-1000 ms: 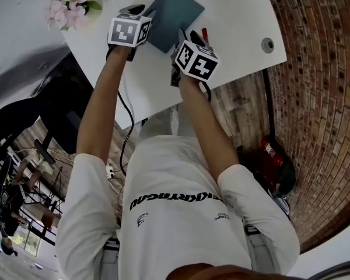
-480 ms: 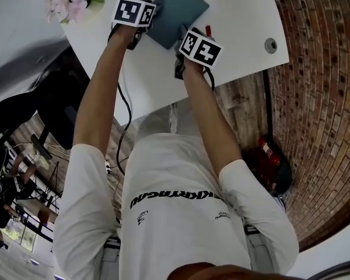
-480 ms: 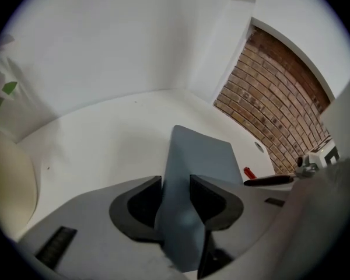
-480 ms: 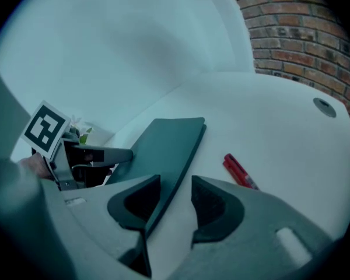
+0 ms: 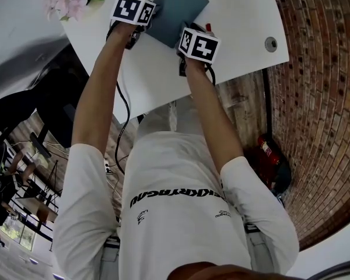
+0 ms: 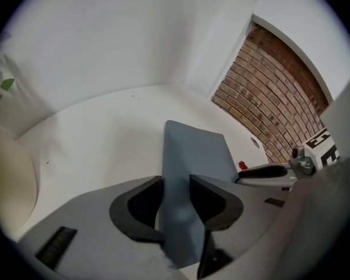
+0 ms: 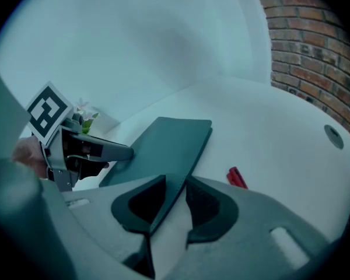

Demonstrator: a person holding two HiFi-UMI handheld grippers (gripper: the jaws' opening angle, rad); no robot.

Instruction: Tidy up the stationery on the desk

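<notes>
Closing on notebook (image 7: 169,142), right gripper (image 7: 175,188) half-hiding pen (image 5: 208,27)

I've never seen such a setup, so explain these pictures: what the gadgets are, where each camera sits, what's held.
No robot here: a person holds a hand tool with a two-fingered claw in each hand. One picture looks down from a camera on the person's head; the other two come from cameras riding on each tool, looking along its claw. On the white desk are a teal notebook, a small red item and, at a corner, pink flowers. The left claw is clamped on the notebook. The right claw has just been closing on its near edge and appears to grip it.
</notes>
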